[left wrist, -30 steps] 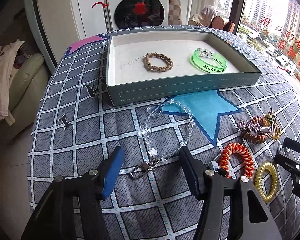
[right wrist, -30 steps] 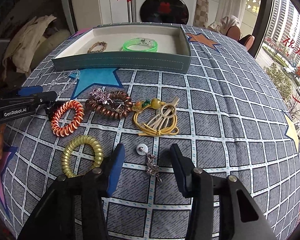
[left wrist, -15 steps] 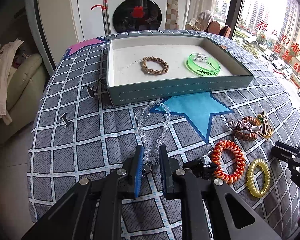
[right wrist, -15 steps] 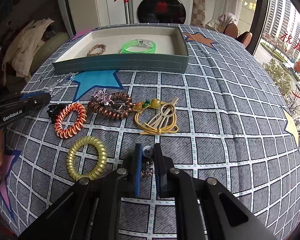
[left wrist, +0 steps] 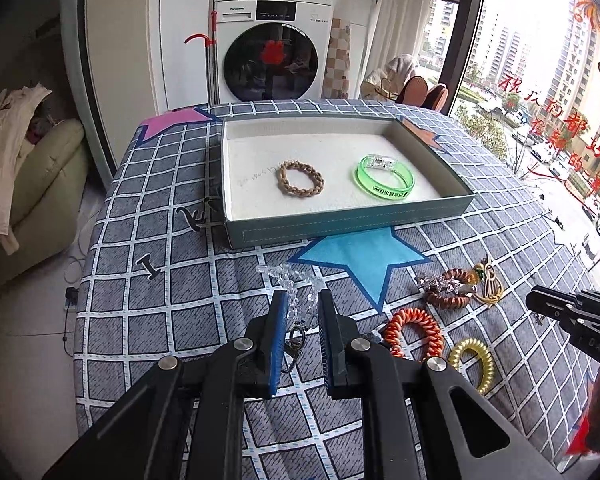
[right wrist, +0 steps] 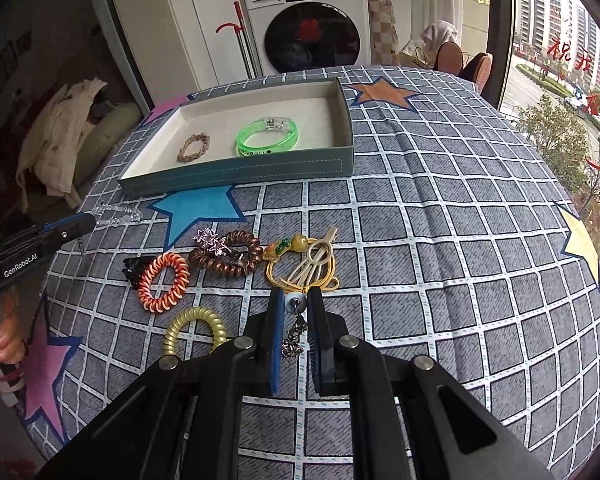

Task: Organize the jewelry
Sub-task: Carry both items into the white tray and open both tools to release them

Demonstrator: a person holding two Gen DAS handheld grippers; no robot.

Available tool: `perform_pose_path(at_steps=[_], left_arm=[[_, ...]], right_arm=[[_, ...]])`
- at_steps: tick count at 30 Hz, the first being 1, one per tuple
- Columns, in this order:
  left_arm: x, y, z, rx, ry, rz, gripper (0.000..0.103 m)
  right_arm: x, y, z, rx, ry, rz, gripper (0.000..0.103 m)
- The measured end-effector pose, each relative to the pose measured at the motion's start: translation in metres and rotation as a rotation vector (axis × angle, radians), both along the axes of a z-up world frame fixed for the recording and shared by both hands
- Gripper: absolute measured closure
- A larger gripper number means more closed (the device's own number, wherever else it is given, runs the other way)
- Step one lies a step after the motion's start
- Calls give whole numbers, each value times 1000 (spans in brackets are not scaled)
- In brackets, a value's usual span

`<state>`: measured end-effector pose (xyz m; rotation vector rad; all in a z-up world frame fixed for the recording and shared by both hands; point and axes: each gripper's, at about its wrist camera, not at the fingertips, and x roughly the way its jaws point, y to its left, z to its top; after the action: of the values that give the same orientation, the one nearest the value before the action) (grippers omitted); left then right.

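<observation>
My left gripper (left wrist: 302,300) is shut on a clear bead chain (left wrist: 296,284) with a metal clasp, lifted above the table. My right gripper (right wrist: 294,300) is shut on a small silver pendant with a white round end (right wrist: 293,320), also lifted. The teal tray (left wrist: 340,228) holds a braided brown bracelet (left wrist: 300,178) and a green bangle (left wrist: 386,178); it shows too in the right wrist view (right wrist: 240,172). On the cloth lie an orange coil tie (right wrist: 162,282), a yellow coil tie (right wrist: 194,330), a copper coil tie (right wrist: 226,258) and a yellow cord charm (right wrist: 304,264).
The table has a grey checked cloth with stars (left wrist: 360,258). A washing machine (left wrist: 272,52) stands behind it, a sofa with clothes (left wrist: 16,176) to the left, a window to the right. A hand (right wrist: 0,340) holds the left gripper's handle.
Both grippers went from open to shut on their pieces and have risen from the cloth. The bead chain has bunched up and hangs from the left gripper.
</observation>
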<state>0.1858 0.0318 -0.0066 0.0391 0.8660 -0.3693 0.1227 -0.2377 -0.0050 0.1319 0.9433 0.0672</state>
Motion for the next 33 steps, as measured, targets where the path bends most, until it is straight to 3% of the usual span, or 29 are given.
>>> perform_pose_path(at_steps=[9, 18, 25, 33], left_arm=[[5, -5, 32, -49, -59, -9, 68], [32, -20, 51, -49, -107, -18, 67], [71, -30, 52, -52, -112, 19, 68], [117, -43, 39, -26, -98, 46, 68]], right_arm=[[11, -1, 19, 41, -34, 12, 91], [51, -4, 43, 63, -73, 19, 91], [99, -4, 51, 93, -83, 32, 91], [155, -6, 31, 57, -49, 16, 91]])
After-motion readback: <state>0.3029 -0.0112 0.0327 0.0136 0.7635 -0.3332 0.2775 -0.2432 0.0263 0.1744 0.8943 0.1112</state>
